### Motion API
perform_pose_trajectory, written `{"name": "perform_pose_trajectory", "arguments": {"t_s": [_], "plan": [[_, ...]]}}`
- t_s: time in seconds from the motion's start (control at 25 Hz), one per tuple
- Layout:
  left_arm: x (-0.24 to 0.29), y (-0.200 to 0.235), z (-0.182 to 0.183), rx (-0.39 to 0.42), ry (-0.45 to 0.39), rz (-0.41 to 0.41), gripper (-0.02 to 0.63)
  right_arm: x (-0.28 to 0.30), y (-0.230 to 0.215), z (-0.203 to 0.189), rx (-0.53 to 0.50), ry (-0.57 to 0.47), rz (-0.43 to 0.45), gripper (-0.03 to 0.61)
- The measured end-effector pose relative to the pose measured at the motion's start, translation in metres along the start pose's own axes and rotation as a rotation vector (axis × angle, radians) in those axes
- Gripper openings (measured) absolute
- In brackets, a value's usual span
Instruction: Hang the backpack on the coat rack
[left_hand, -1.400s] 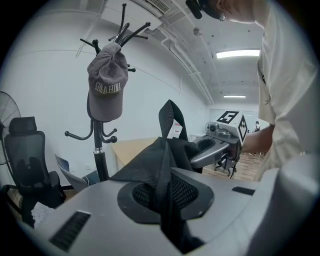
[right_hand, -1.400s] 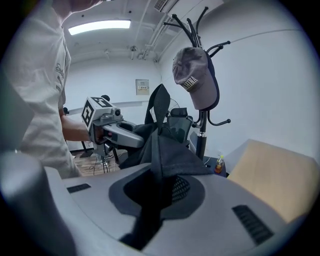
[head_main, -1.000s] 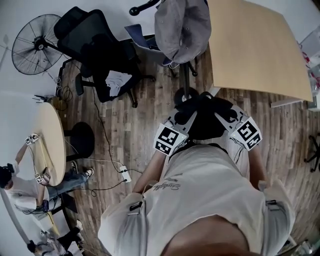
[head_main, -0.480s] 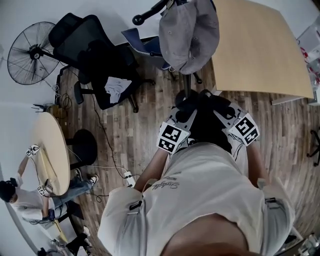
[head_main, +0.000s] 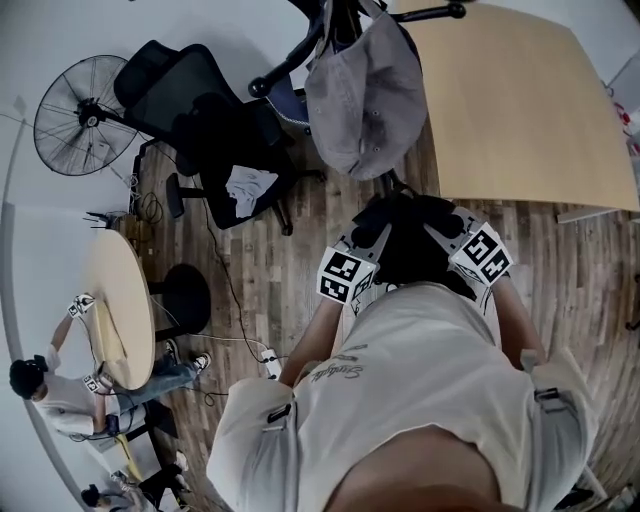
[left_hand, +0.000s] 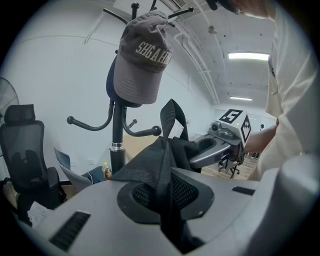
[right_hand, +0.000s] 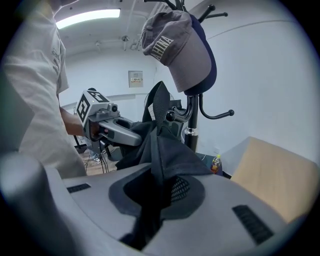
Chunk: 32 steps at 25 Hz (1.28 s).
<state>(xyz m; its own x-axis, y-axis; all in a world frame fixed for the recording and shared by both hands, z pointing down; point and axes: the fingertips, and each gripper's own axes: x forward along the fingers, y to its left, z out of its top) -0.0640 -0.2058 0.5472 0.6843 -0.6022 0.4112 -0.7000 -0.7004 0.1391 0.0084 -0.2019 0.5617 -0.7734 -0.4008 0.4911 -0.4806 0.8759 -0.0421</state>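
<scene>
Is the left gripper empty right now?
No, the left gripper is shut on a fold of the black backpack, which runs up from between its jaws.

Brown wood-plank floor (head_main: 300, 230): black mesh office chair (head_main: 195, 115) and black wire-cage standing fan (head_main: 85, 115) well left of left gripper (head_main: 375, 225); white plastic power strip (head_main: 268, 362) left, nearer person.

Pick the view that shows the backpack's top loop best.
Left gripper view: the top loop stands upright and unobstructed, just right of the coat rack. The right gripper view shows it too, but it overlaps a rack hook. The head view shows only the backpack as a dark bulk, with no loop discernible.
</scene>
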Motion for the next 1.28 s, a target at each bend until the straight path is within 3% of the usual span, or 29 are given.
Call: {"name": "perform_pose_trajectory", "arguments": {"t_s": [0.64,1.28], "plan": [[0.035,0.042,-0.021,-0.082,0.057,0.078,0.048,0.044,-0.041,-0.020,0.019,0.055,0.134,0.034],[0.056,0.069,-0.042,-0.140,0.121,0.081,0.051,0.073,-0.060,-0.038,0.069,0.096,0.190,0.035]]}}
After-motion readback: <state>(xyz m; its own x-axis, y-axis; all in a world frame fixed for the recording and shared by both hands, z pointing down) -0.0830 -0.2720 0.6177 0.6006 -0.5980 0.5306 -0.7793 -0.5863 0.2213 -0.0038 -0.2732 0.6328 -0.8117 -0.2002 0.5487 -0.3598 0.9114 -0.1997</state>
